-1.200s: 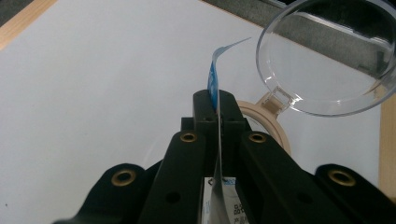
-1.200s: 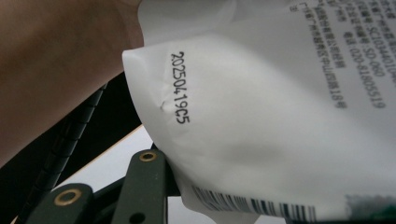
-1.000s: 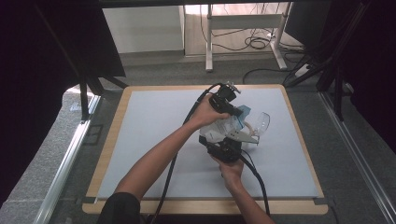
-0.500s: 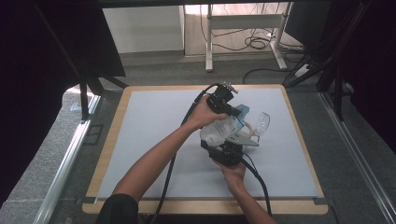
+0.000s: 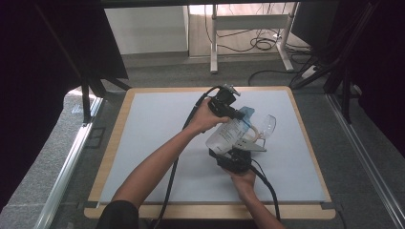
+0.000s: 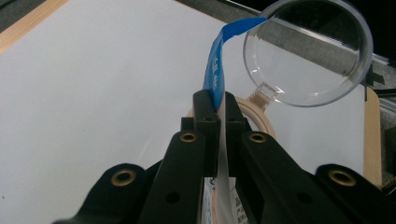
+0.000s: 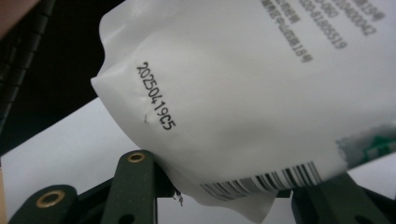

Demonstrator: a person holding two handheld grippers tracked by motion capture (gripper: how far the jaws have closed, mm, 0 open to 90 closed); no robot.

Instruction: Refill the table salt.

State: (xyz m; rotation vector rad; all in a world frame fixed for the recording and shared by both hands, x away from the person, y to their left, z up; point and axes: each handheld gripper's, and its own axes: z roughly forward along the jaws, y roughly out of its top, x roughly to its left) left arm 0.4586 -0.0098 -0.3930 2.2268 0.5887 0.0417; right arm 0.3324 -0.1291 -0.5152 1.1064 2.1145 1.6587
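In the high view I see the left gripper (image 5: 237,114) and the right gripper (image 5: 237,151) meeting at a white pouch (image 5: 225,135) above the middle of the table (image 5: 143,124), beside a clear glass (image 5: 268,125).

In the left gripper view, my jaws are pressed tight on the pouch's blue edge (image 6: 215,74), with the glass (image 6: 306,51) just behind.

In the right gripper view, the jaws have just been opening; the pouch (image 7: 243,102) hangs between them, and I cannot tell whether the pads touch it.

A white mat (image 5: 157,138) covers the wooden table (image 5: 111,157). At twelve o'clock beyond it stand a desk frame (image 5: 248,36) and black cables (image 5: 260,44) on the floor.
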